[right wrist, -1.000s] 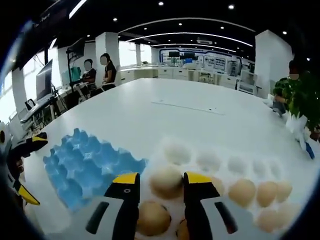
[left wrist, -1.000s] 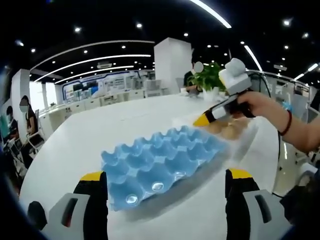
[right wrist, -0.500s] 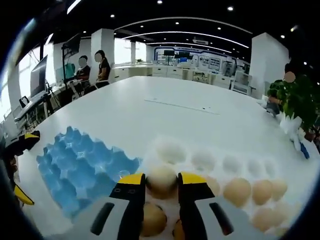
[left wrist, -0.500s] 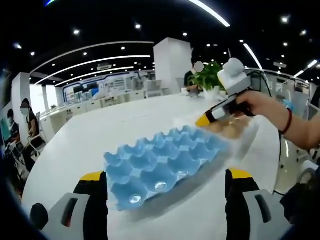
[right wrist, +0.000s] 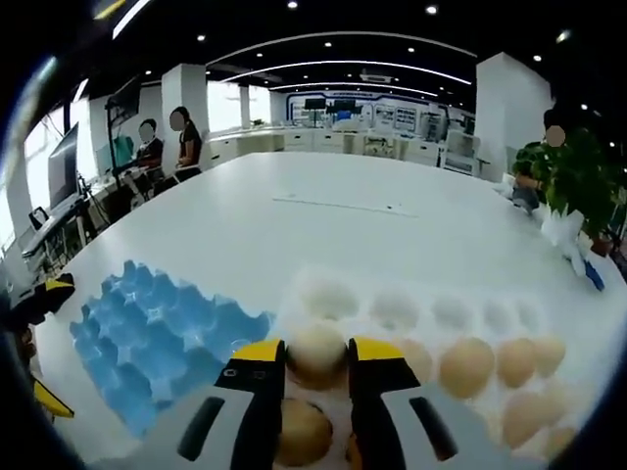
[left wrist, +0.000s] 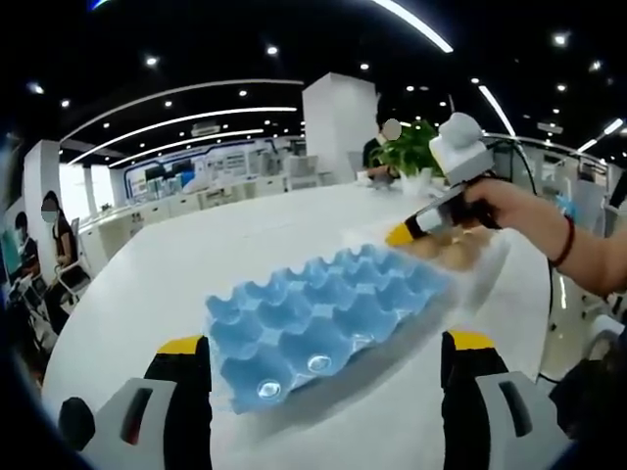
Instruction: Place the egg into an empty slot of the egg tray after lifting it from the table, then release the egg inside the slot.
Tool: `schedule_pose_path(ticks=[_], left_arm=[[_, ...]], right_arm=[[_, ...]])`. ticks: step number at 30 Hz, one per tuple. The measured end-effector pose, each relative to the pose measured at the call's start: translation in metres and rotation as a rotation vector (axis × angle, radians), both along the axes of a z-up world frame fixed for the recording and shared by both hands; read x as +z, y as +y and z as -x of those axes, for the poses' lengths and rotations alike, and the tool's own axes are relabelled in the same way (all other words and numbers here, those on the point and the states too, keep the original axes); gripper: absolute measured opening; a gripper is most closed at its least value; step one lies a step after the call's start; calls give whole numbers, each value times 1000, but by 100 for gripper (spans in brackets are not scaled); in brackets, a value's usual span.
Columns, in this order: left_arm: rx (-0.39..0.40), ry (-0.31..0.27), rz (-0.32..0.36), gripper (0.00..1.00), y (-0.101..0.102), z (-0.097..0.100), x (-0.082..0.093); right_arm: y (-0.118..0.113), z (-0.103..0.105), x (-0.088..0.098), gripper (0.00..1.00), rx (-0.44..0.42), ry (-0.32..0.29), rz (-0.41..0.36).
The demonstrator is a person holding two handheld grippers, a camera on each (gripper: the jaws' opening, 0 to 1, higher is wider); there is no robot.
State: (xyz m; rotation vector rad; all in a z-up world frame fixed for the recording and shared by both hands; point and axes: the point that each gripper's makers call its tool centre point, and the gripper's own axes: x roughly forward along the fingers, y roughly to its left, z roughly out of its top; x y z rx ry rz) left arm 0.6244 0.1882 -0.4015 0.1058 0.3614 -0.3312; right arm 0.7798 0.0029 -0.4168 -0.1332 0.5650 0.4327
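A blue egg tray [left wrist: 323,318] with empty slots lies on the white table [left wrist: 225,255], also seen as the blue egg tray [right wrist: 162,338]. Beside it a clear tray [right wrist: 431,323] holds several tan eggs. My right gripper [right wrist: 316,354] is shut on one pale egg [right wrist: 316,351] at the clear tray's near end; whether the egg is off the tray is unclear. That right gripper [left wrist: 416,230] shows held by a hand over the tan eggs [left wrist: 456,255]. My left gripper [left wrist: 323,348] stands wide open, its jaws on either side of the blue tray's near end without touching it.
A green potted plant [right wrist: 573,181] stands at the table's far right edge. A flat paper sheet [right wrist: 343,207] lies mid-table. People sit at desks [right wrist: 162,147] far off to the left. White table surface stretches beyond both trays.
The right gripper's jaws closed in on the pale egg between them. The right view has shifted slightly; the left gripper and blue tray stay about the same.
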Motion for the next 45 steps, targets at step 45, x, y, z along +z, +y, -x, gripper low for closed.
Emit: schedule_pose_path(ticks=[45], left_arm=[[18, -14, 9, 99, 3, -5, 15]], right_arm=[[79, 13, 45, 26, 222, -94, -167]])
